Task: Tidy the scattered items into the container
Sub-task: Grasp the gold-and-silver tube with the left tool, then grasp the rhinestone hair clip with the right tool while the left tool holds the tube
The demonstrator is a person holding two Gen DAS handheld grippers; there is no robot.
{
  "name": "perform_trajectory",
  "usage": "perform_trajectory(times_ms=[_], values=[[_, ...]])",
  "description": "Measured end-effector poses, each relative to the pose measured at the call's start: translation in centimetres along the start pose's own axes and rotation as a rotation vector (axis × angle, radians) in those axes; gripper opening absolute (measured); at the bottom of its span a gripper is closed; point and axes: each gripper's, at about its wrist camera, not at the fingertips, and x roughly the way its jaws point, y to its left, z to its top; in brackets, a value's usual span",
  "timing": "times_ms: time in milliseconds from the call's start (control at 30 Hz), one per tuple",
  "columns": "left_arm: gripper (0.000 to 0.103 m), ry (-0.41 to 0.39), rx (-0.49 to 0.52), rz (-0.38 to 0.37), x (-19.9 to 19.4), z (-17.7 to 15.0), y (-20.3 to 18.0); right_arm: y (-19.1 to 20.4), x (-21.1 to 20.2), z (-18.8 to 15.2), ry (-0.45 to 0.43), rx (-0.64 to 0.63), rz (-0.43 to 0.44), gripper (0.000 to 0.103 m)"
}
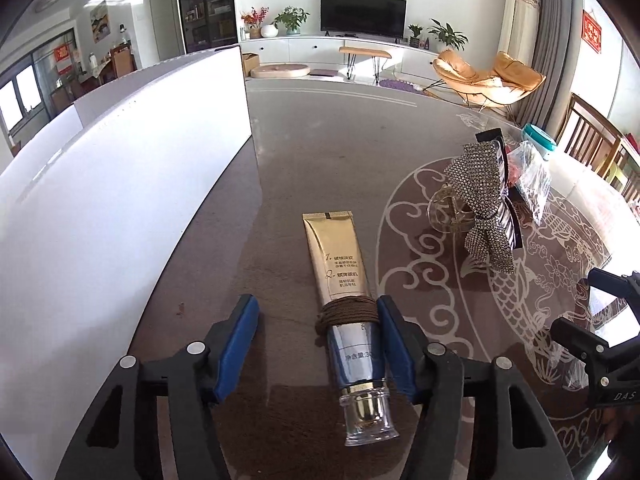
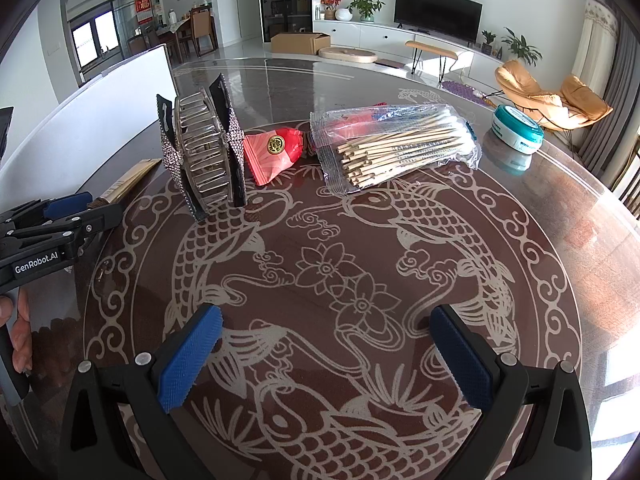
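A gold and silver tube (image 1: 340, 256) with a brown hair tie (image 1: 348, 312) wound around it lies flat on the table, cap toward the camera. My left gripper (image 1: 316, 320) straddles it: the right pad touches the tube, the left pad stands clear, so it is open. The tall white container (image 1: 120, 200) rises just to the left. In the right wrist view my right gripper (image 2: 328, 356) hovers open over bare table with nothing between its fingers. Beyond it are a rhinestone hair claw (image 2: 204, 152), a red packet (image 2: 276, 152), a bag of cotton swabs (image 2: 396, 140) and a teal jar (image 2: 518, 128).
The round table (image 2: 320, 240) has a glossy fish pattern. The left gripper (image 2: 68, 212) and a person's hand (image 2: 20, 332) show at the right wrist view's left edge. The hair claw (image 1: 484, 208) stands right of the tube. Chairs (image 1: 592, 140) line the table's far right.
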Motion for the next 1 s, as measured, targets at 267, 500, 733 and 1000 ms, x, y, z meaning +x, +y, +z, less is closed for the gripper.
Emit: perform_trajectory(times_ms=[267, 500, 733, 1000], values=[[0.030, -0.006, 0.044, -0.055, -2.4, -2.4, 1.6, 0.0, 0.0, 0.0, 0.000, 0.000, 0.000, 0.103], [0.033, -0.006, 0.077, -0.062, -4.8, -5.3, 0.6, 0.0, 0.0, 0.0, 0.000, 0.000, 0.000, 0.103], [0.099, 0.042, -0.002, 0.013, -3.5, -4.8, 1.4, 1.2, -0.1, 0.1, -0.001, -0.058, 0.038, 0.103], [0.101, 0.045, 0.005, 0.018, -3.4, -4.7, 0.4, 2.5, 0.9, 1.2, 0.004, -0.110, 0.081, 0.103]])
